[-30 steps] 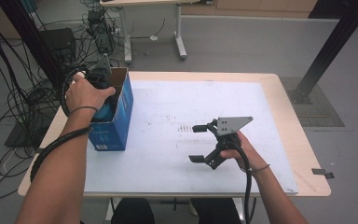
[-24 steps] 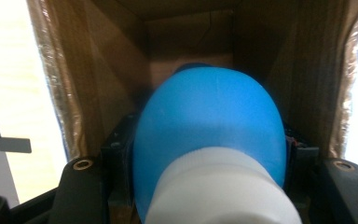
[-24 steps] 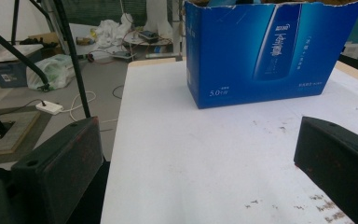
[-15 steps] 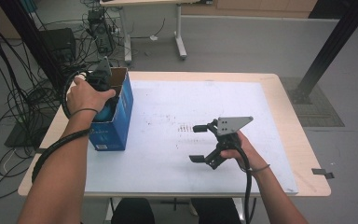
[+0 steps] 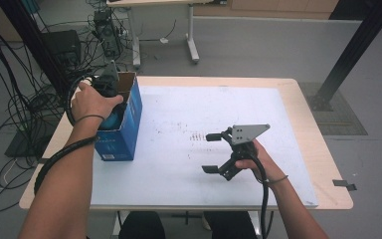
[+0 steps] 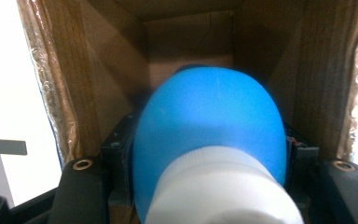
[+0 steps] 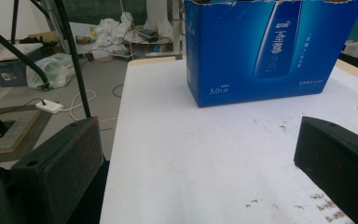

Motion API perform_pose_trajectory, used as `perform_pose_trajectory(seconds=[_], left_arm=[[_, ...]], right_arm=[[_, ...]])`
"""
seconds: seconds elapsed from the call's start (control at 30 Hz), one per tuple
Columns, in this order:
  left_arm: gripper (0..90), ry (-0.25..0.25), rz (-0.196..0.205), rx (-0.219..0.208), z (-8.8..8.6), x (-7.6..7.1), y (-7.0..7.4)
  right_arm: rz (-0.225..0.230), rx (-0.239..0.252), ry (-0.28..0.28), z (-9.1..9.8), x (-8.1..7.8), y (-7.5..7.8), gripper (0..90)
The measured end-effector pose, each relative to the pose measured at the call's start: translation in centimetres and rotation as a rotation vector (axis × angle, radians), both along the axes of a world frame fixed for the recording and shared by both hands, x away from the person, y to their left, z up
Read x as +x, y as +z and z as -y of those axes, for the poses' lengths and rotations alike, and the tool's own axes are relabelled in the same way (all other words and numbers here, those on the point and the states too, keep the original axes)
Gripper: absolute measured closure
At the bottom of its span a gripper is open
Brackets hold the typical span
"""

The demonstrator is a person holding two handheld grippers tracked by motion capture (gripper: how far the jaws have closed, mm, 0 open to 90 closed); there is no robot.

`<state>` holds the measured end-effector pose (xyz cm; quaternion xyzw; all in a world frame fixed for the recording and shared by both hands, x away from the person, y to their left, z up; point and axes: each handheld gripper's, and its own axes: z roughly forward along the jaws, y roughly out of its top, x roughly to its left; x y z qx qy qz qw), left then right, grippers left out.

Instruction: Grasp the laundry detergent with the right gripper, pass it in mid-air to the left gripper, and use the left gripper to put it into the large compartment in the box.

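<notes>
Little has changed since the earlier high view: both hands sit in the same spots, and the left gripper (image 5: 110, 85) remains plunged into the open top of the tall blue cardboard box (image 5: 125, 130) at the table's left edge. Inside the box, between that gripper's fingers (image 6: 121, 161), sits a bright blue rounded plastic bottle with a white cap (image 6: 209, 135); the jaws are clamped on its sides, brown box walls close around and beyond the fingertips. The right gripper (image 5: 213, 153) is held by the right hand (image 5: 251, 158) over the white table mat (image 5: 189, 114), fingers (image 7: 58, 170) spread wide, nothing between them. The box stands well ahead of those fingertips.
</notes>
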<state>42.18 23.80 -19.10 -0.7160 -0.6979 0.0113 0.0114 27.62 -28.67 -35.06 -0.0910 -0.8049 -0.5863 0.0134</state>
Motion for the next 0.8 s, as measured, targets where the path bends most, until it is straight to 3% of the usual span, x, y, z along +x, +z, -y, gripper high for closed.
perform_pose_trajectory(seconds=[0.8], left_arm=[[37.7,0.005,0.000,-0.001,0.03,-0.05,-0.03]], right_arm=[[0.000,0.003,0.004,-0.18,0.04,-0.16,1.1]])
